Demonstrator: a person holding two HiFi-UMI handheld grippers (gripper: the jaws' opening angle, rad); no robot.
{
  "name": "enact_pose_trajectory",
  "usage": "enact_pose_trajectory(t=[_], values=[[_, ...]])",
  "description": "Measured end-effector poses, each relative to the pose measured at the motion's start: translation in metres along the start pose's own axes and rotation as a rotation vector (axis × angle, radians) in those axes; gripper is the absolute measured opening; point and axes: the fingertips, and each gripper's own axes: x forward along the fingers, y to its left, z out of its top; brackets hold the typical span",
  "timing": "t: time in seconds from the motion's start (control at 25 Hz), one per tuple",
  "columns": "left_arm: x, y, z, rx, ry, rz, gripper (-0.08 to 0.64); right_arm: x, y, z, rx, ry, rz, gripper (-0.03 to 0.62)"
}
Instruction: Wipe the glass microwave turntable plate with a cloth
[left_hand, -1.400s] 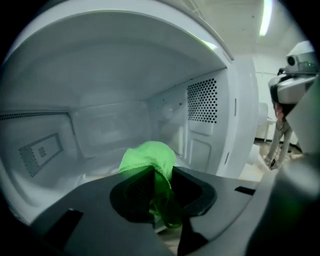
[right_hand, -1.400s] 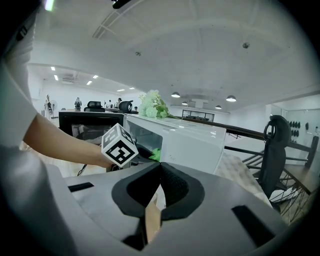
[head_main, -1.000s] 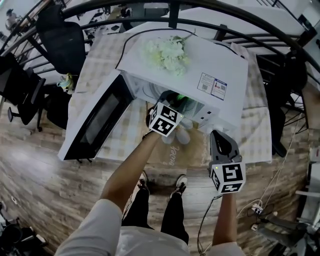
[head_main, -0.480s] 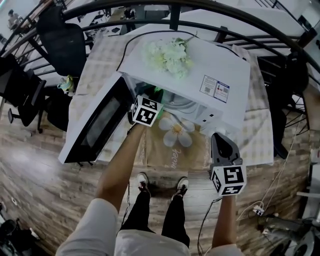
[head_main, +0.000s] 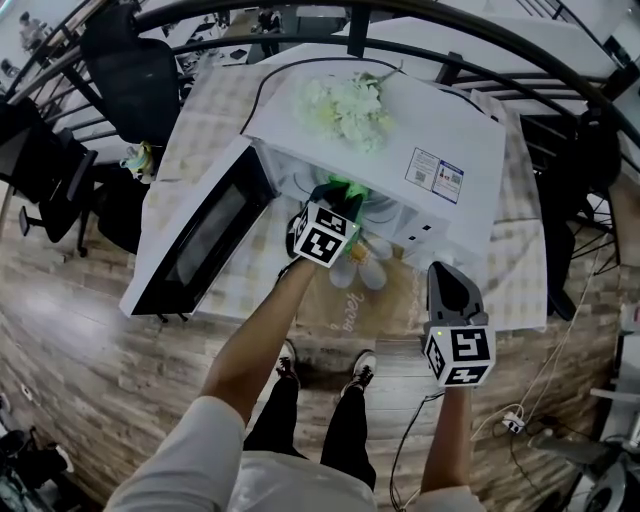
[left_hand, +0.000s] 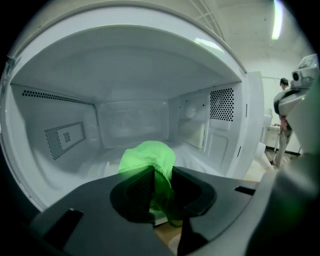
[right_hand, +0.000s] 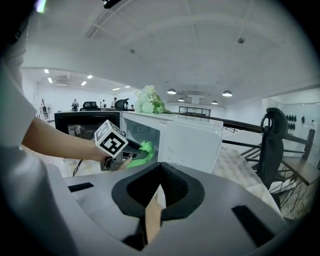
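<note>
Here, the left gripper (left_hand: 161, 170) pinches a green cloth (left_hand: 147, 156) at the microwave's (head_main: 400, 130) mouth. The right gripper (right_hand: 160, 167), pressed together, hangs well apart.

Nothing legible so far: the sticker (head_main: 435, 172) on top of the microwave (head_main: 400, 120) shows blue and red blocks with lines of fine print, and every line is too small to read from the head view. Down on the table mat (head_main: 395, 300) there's one word in pale cursive (head_main: 347, 303) just below the printed daisy, too blurred to spell out. The left marker cube (head_main: 327, 237) and the right marker cube (head_main: 458, 355) carry only black-and-white square patterns, with no letters or numbers, and neither gripper view turns up any brand name or writing.
</note>
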Motion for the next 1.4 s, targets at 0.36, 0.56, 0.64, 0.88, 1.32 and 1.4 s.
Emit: enact_pose_trajectory(t=[0.36, 0.56, 0.64, 0.88, 1.32, 1.4], values=[[0.018, -0.065, 0.019, -0.012, -0.011, -0.194, 0.107, 0.002, 0.001, -0.001, 0.017, 0.011, 0.016, 0.015], [0.005, -0.074, 0.026, 0.013, -0.088, -0.268, 0.107, 0.004, 0.005, 0.006, 0.016, 0.0, 0.026, 0.014], [-0.002, -0.049, 0.031, 0.02, -0.127, -0.185, 0.108, 0.005, 0.007, 0.006, 0.014, 0.0, 0.027, 0.015], [-0.017, 0.058, 0.028, 0.037, -0.105, 0.147, 0.107, 0.007, 0.013, 0.002, 0.01, 0.001, 0.034, 0.015], [-0.001, 0.057, -0.002, 0.004, -0.002, 0.096, 0.107, 0.011, 0.02, -0.003, -0.003, 0.005, 0.047, 0.015], [0.002, 0.038, 0.0, 0.0, -0.006, 0.058, 0.107, 0.011, 0.021, -0.001, 0.0, 0.003, 0.051, 0.015]])
